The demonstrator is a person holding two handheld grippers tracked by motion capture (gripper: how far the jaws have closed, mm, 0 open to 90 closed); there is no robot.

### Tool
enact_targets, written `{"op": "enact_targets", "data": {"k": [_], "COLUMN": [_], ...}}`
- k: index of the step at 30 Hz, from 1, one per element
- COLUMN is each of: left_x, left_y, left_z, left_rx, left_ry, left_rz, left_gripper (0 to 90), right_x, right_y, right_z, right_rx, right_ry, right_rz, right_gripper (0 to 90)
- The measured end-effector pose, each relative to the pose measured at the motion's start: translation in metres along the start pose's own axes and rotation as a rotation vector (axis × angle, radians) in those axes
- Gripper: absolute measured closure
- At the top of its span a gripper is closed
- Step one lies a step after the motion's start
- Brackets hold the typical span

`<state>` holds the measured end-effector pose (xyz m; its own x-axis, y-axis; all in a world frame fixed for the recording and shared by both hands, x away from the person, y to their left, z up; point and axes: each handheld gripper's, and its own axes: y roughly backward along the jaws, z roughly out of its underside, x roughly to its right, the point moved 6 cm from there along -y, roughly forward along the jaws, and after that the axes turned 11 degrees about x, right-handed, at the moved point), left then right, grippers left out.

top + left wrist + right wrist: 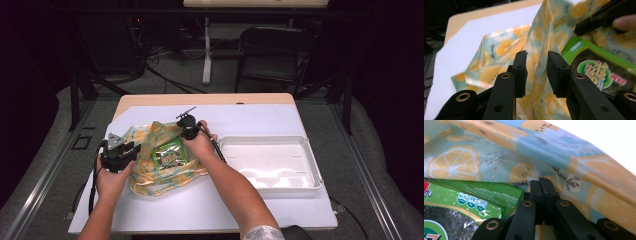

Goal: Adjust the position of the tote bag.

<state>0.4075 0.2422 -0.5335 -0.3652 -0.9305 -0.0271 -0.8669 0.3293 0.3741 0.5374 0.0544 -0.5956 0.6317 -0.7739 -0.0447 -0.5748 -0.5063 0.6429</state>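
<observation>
Fruit-print bag (150, 150), crumpled, glossy, orange slices on pale blue

3 cameras: 1 up high, 1 riding on each gripper

The high view sits above the person's side of the table (210, 102), looking forward and down, far enough back to take in the whole top and the floor behind. The left gripper view looks along its own 2 jaws, close on the fruit-print bag (499, 50) and the green packet (596, 70), with the table's far corner behind. The right gripper view is jammed right up against that bag (499, 155) and packet (474, 195). All 3 share the bag (150, 170) and packet (170, 155).
</observation>
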Motion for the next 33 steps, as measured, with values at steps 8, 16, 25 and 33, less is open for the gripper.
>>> {"op": "enact_targets", "data": {"k": [8,16,25,33], "left_x": [0.017,0.033,0.025,0.015], "left_y": [0.004,-0.002,-0.031,-0.042], "left_z": [-0.012,-0.015,0.011,0.021], "left_rx": [0.016,0.009,-0.132,-0.19], "left_ry": [-0.032,-0.01,-0.052,-0.064], "left_rz": [0.069,0.188,0.12,0.065], "left_gripper": [68.3,75.0,79.6,84.6], "right_x": [0.0,0.0,-0.003,-0.011], "right_y": [0.001,0.002,0.011,0.036], "right_z": [0.0,0.0,0.0,-0.005], "right_rx": [-0.003,-0.003,0.005,0.048], "right_ry": [0.002,0.007,0.013,0.01], "right_rz": [-0.002,-0.001,-0.008,-0.033], "right_gripper": [87.8,86.7,76.0,67.5]}}
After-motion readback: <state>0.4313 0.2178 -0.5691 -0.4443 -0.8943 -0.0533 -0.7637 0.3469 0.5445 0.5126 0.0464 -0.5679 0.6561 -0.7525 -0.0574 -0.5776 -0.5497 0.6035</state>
